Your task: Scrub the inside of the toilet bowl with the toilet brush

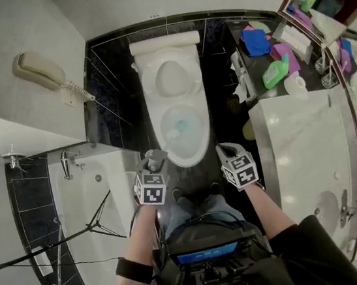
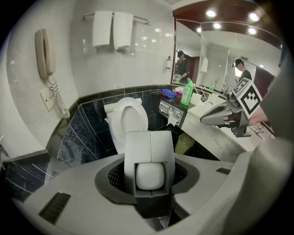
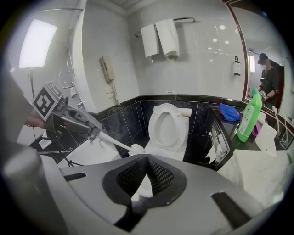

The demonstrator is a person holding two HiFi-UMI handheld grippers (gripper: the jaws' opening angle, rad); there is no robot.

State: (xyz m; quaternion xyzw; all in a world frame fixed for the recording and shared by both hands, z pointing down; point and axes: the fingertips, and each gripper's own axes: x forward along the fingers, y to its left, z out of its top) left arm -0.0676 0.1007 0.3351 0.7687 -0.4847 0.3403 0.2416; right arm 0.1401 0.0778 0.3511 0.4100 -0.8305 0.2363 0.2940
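While a person is standing before a glossy white toilet (image 1: 204, 128), its oval seat and lid raised, the left claw (image 1: 155, 155) is clamping the toilet brush (image 3: 115, 141) by its handle. Seen along that claw, its blocky grey pads (image 2: 138, 151) are pressing on the handle's smooth, rounded white end.

The handle is showing as a slim, straight white rod. In the right gripper view its long axis is slanting down from the left claw toward the toilet. It is ending in a pale, bristly head that is pointing at the bowl and hanging just beside the front left rim.

The right claw (image 1: 227, 150) is hovering at the other side of the bowl's front. Its dark, mesh-textured pads (image 3: 161, 174) are meeting at their tips and gripping nothing.

Blue-tinted water is sitting in the bowl. Shiny black tiles with thin pale joints are lining the wall behind the toilet. To the right, a pale veined marble counter (image 1: 298, 148) is carrying a green plastic bottle (image 3: 248, 114).
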